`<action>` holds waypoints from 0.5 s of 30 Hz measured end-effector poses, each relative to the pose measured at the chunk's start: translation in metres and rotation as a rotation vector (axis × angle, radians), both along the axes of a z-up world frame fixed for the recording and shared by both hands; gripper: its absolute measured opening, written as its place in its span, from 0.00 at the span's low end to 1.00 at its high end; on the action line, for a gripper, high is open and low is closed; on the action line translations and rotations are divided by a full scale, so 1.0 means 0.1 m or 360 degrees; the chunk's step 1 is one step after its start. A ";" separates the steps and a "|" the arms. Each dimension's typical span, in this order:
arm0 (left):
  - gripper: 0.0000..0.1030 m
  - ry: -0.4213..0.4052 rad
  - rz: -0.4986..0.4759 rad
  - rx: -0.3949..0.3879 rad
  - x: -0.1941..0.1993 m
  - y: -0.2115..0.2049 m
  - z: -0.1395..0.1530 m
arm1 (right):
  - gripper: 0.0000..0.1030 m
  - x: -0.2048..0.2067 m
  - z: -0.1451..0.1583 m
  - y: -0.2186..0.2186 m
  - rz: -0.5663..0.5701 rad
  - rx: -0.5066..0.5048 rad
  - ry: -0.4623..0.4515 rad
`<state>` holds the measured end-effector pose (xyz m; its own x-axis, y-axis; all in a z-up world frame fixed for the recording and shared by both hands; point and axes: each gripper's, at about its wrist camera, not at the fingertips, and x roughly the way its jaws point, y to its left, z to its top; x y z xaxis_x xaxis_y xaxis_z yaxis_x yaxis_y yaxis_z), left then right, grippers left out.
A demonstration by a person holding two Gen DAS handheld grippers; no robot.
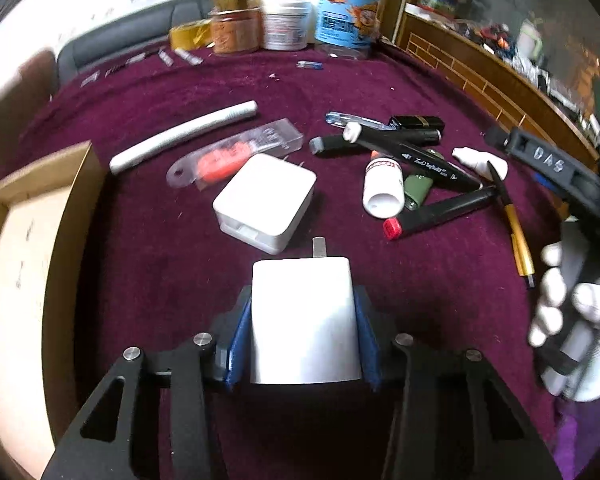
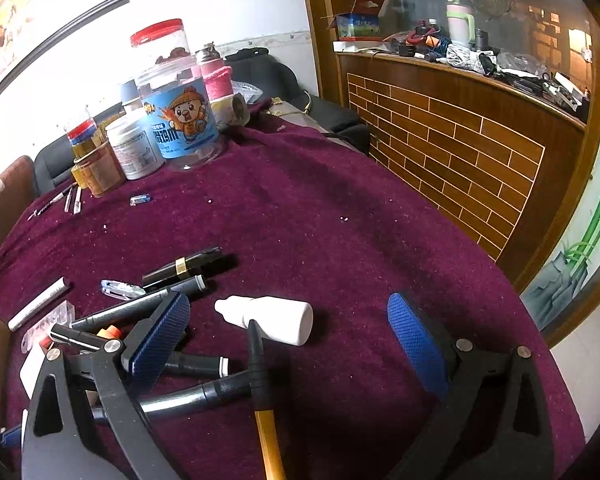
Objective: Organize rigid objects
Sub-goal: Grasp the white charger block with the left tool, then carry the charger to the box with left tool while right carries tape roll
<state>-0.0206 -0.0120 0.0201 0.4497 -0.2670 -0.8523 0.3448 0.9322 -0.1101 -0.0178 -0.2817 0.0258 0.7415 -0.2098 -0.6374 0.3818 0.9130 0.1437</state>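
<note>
My left gripper (image 1: 304, 312) is shut on a white charger plug (image 1: 304, 332); its blue pads (image 1: 240, 328) press on both sides and the metal prong points away from me. It hovers just over the maroon tablecloth (image 1: 160, 264). A second white adapter (image 1: 266, 204) lies right beyond it. My right gripper (image 2: 288, 312) stands open above a white dropper bottle (image 2: 272, 318) and a yellow pen (image 2: 266, 420), with nothing between its pads. Black markers (image 1: 412, 156), a white bottle (image 1: 382, 188) and a black lipstick case (image 2: 184, 266) lie piled to the right.
An open cardboard box (image 1: 28, 240) sits at the table's left edge. A white tube (image 1: 184, 136) and an orange item in clear packaging (image 1: 236, 152) lie in the middle. Jars (image 2: 172, 112) line the far edge. A white-gloved hand (image 1: 568, 320) shows at right.
</note>
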 end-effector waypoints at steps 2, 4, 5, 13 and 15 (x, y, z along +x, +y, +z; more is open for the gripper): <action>0.39 0.0026 0.0025 -0.0118 -0.08 0.18 0.07 | 0.97 0.01 -0.02 -0.01 0.0003 0.0013 0.0007; 0.40 0.0019 0.0047 -0.0187 -0.21 0.32 0.15 | 0.97 0.00 -0.04 -0.03 0.0003 0.0041 0.0012; 0.40 0.0004 0.0059 -0.0225 -0.28 0.41 0.21 | 0.97 0.00 -0.05 -0.06 0.0001 0.0063 0.0013; 0.40 -0.0112 0.0129 -0.0417 -0.74 1.11 0.57 | 0.95 -0.14 -0.09 -0.27 0.0066 0.0424 0.0075; 0.40 -0.0140 0.0153 -0.0416 -0.81 1.25 0.60 | 0.95 -0.38 0.02 -0.07 0.0299 0.0476 0.0069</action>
<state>-0.1013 0.1128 0.0801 0.5526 -0.4250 -0.7169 0.2754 0.9050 -0.3242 -0.0562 -0.2888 0.0283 0.7202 0.1282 -0.6818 0.2228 0.8879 0.4024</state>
